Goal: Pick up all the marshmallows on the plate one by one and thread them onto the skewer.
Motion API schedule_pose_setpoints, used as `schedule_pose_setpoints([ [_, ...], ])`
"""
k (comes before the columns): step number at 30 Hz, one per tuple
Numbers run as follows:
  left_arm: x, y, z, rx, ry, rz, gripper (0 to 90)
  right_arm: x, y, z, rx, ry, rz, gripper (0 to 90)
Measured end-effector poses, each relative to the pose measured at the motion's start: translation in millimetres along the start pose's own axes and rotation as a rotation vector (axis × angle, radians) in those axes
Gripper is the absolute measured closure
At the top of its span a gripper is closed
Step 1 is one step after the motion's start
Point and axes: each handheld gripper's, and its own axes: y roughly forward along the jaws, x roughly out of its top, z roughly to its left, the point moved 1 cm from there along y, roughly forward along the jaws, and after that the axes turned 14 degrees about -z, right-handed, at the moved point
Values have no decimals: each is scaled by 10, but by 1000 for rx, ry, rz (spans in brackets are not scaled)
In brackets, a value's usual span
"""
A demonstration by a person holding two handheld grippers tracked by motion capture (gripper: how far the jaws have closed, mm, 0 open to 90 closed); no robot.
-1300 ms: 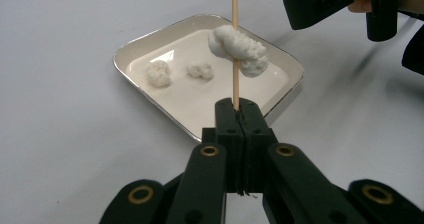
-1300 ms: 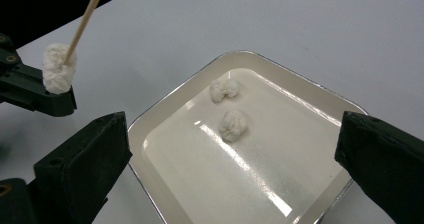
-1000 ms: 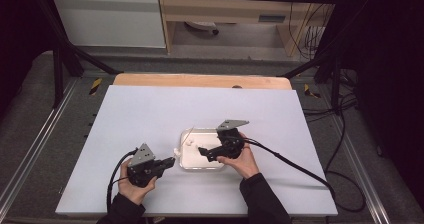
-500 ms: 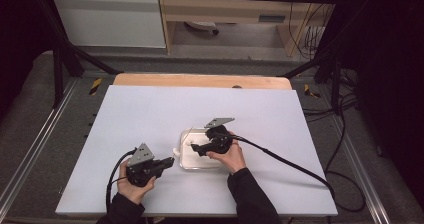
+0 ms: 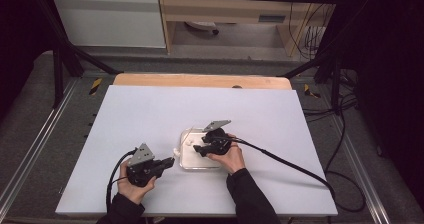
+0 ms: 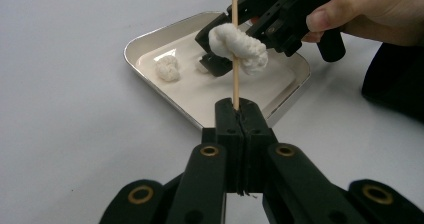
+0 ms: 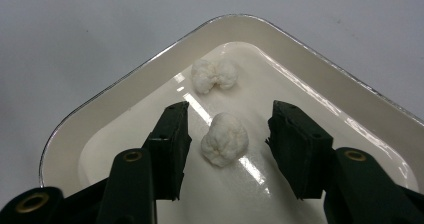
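My left gripper [image 6: 239, 109] is shut on a thin wooden skewer [image 6: 234, 79] that stands upright with a white fluffy lump [image 6: 239, 48] speared on it. In the high view this gripper [image 5: 170, 162] sits just left of a white tray [image 5: 186, 165]. My right gripper [image 7: 227, 129] is open and lowered into the tray [image 7: 125, 84]. A white lump [image 7: 225, 139] lies between its jaws, touching neither. A second lump [image 7: 215, 75] lies farther in. The left gripper view shows the right gripper [image 6: 212, 51] behind the skewer, with one lump [image 6: 167, 67] on the tray floor.
The tray [image 6: 150, 39] rests on a pale table top [image 5: 150, 114] with free room all around it. A wooden strip [image 5: 200, 80] runs along the far edge. Black cables [image 5: 290, 164] trail from the right gripper to the right.
My right gripper has moved left over the tray and come down around a lump. The left gripper and its skewer have stayed put.
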Motion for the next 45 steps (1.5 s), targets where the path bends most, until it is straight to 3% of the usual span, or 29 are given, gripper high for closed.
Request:
schedule_pose_setpoints([
  [13,0,3,-4,0,1,1,887,-38,21,15,5,-20,0,675],
  [25,4,3,-13,-2,7,0,887,-33,-6,17,-4,9,-9,736],
  [34,8,5,-30,-7,10,-1,887,55,-199,-3,17,33,-56,745],
  [45,12,17,-71,-24,19,-4,887,178,-531,-24,56,76,-153,751],
])
